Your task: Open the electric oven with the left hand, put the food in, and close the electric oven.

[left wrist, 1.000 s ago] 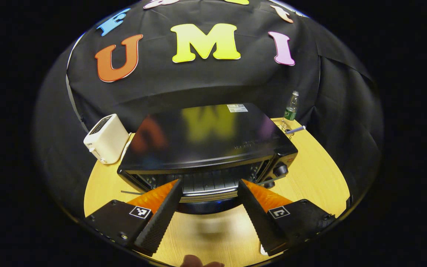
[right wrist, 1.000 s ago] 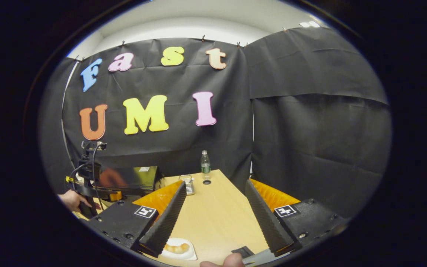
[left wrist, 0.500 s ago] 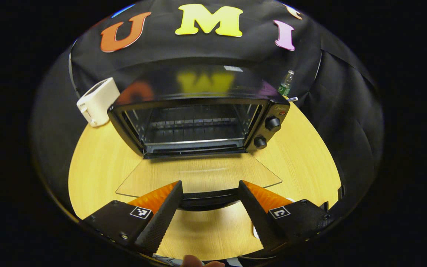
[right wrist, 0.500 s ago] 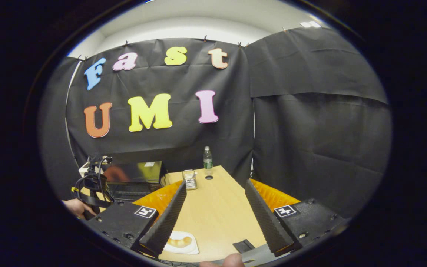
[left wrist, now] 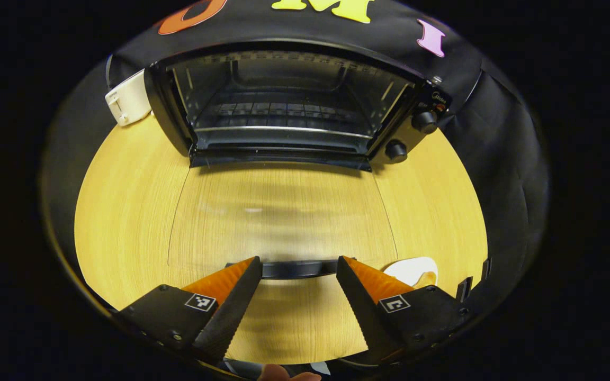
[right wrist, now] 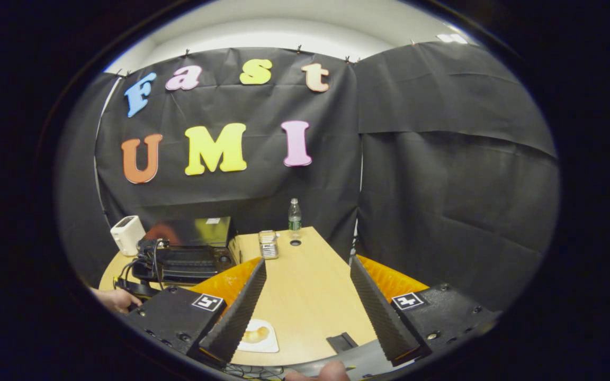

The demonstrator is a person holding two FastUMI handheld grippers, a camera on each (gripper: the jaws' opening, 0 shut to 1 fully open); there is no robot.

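The left gripper [left wrist: 297, 270] is resting on the oven door handle [left wrist: 297, 268], its fingers spread wide at either end of the bar, not pinching it. Beyond lies the glass door [left wrist: 281, 211], folded flat, probably to clear a loading path. Farther ahead the toaster oven [left wrist: 289, 100] is gaping open, rack bare. The right gripper [right wrist: 307, 296] is waiting spread and empty; just left of its fingers sits the white plate [right wrist: 257, 337] bearing the pastry [right wrist: 254, 334].

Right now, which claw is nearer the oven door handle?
Left. The left claw sits at the door handle, its fingers straddling it. The right claw hovers over the table, well off to the oven's right.
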